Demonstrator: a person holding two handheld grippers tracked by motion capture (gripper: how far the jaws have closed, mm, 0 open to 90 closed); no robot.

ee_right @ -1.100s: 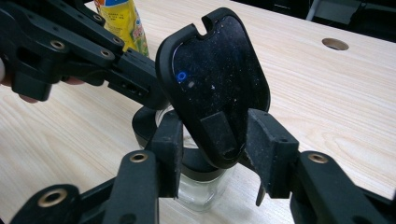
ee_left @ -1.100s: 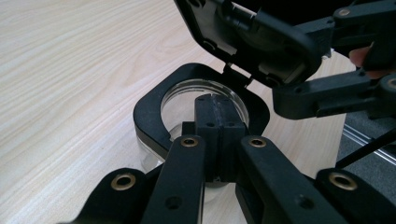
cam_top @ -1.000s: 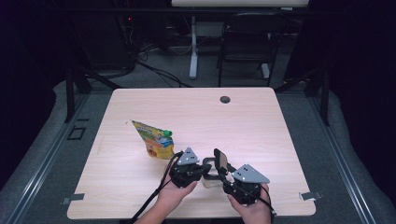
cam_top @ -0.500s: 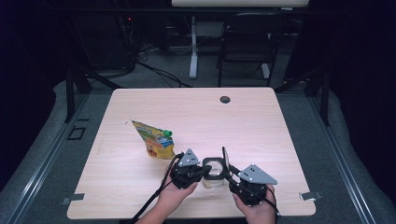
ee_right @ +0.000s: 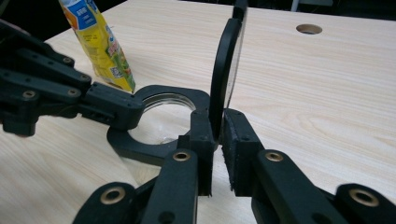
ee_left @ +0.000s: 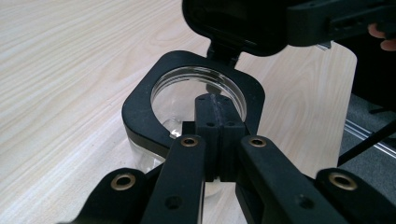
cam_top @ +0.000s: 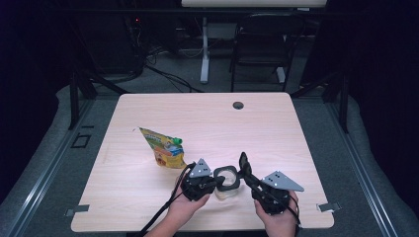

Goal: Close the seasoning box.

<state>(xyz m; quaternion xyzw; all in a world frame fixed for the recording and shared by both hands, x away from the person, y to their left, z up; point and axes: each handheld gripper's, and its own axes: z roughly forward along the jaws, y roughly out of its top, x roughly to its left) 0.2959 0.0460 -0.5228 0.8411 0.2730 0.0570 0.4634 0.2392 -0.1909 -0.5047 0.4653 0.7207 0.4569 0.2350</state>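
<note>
You work at a light wood-grain table (cam_top: 276,128) with a round cable hole (cam_top: 238,105) near its far edge. The table stands on grey carpet (cam_top: 341,148), with metal floor rails (cam_top: 39,182) running along both sides. Beyond the far edge you see a dark chair (cam_top: 259,42), a white desk leg (cam_top: 204,47) and loose cables (cam_top: 163,74) against an unlit background.

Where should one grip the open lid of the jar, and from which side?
Grip the lid by its thin edge, coming from the right of the jar, one jaw on each flat face: it stands upright on its hinge, edge-on to that side.
</note>
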